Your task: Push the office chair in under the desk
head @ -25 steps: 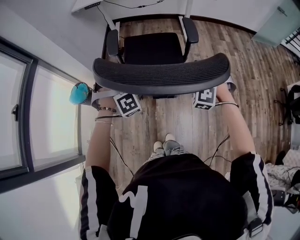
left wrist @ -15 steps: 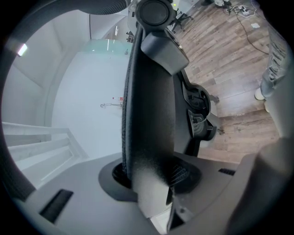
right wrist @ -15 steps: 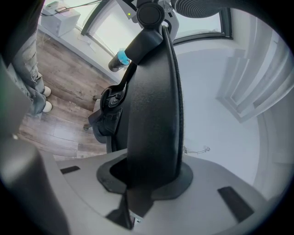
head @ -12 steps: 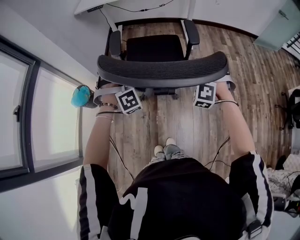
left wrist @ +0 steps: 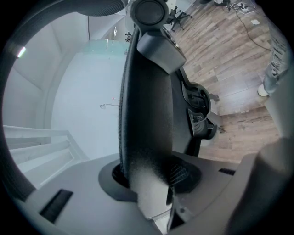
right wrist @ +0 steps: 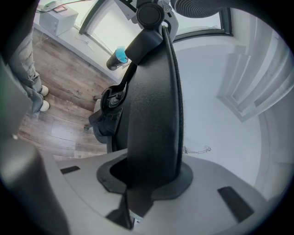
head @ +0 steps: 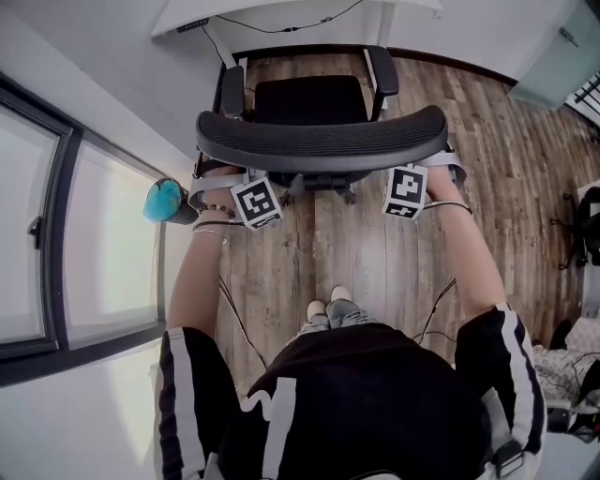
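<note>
Office chair (head: 309, 98), upper centre, faces the worktop (head: 244, 11); the left hand-held gripper (left wrist: 149, 181) and right hand-held gripper (right wrist: 147, 176) pinch its backrest (head: 319, 141). Likely mid-push; next needs an even forward shove.

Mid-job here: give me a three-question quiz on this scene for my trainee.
1. True or false: the left hand-held gripper and the right hand-held gripper both clamp the backrest.
2. In the head view, the desk lies: A) at the top, beyond the seat; B) at the bottom; C) at the right.
3. Fill in: a teal-topped ____ stands by the window.
Key: 1 true; 2 A; 3 bottle.
</note>
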Motion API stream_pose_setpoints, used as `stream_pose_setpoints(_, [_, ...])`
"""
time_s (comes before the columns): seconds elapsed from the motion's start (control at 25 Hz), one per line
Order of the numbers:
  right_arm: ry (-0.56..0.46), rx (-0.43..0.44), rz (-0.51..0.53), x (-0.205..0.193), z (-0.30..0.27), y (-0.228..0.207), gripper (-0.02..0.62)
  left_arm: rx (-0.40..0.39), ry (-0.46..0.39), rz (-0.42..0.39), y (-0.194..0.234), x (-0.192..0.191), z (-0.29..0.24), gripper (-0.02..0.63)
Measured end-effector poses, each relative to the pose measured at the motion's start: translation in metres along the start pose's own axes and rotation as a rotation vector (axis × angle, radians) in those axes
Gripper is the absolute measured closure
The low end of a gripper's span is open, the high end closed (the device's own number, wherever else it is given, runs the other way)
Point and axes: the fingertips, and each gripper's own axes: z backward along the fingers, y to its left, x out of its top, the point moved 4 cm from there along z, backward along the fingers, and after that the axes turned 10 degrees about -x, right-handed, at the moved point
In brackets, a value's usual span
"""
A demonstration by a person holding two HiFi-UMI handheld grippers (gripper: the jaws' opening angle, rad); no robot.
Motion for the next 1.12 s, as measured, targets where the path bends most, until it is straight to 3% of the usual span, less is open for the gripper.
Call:
stream_pose_setpoints(0.6, [-0.008, -0.007, 0.0, -0.004, -0.025, -0.008, 0.5, 0.07, 0.013, -0.057, 0.012, -0.001, -0.025, 0.46])
stream_pose_setpoints(1.12, [-0.006, -0.007, -0.001, -0.001, -0.04, -0.015, 0.499, 0.073, 0.004, -0.047, 0.021, -0.005, -0.04, 0.456])
